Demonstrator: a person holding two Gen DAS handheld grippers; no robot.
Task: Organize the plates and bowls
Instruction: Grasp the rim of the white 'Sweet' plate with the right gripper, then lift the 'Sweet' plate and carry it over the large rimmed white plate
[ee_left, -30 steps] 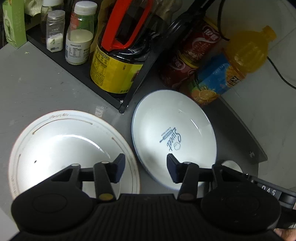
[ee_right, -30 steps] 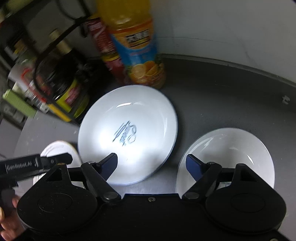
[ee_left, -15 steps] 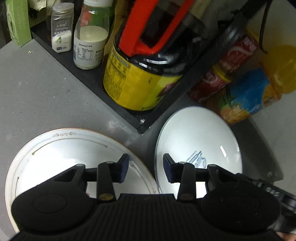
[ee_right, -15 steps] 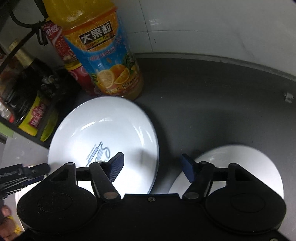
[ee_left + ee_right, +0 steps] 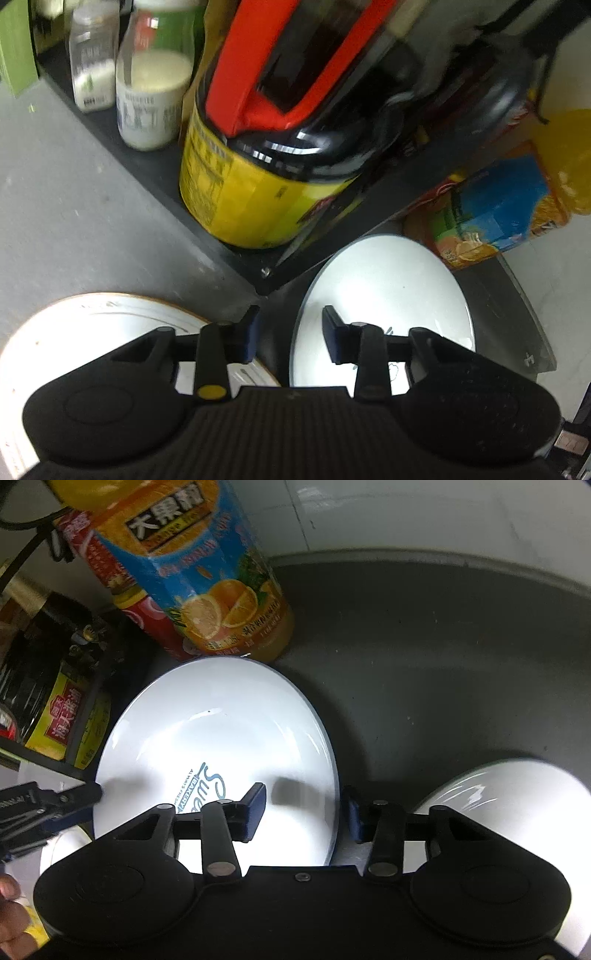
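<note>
My right tool [image 5: 303, 812] stood partly open, its 2 fingers straddling the right rim of the blue-rimmed plate [image 5: 221, 731], 1 pad over the plate's well and the other just outside the edge, with nothing yet gripped. My left tool [image 5: 290, 338] was also open and empty, hovering over the gap between that same plate [image 5: 384, 280] and the gold-trimmed plate [image 5: 92, 325] on the counter [image 5: 74, 206]. I judged the main risk to be the rim grip itself: the glaze looked slick, so a shallow pinch could have let the plate slip and drop back onto the counter. To my right, the white bowl [image 5: 509, 794] sat just beside my outer finger, and a careless close or swing might have knocked it. Beyond the plate's far edge, the orange juice bottle [image 5: 221, 602] stood so close it looked to be touching, with a red bottle [image 5: 147, 616] beside it; tilting the plate upward could have tipped either over. On the left, the black rack [image 5: 236, 243] holding the big yellow-labelled jug [image 5: 251, 192] crowded the plate's other side, leaving little room to lift cleanly.
</note>
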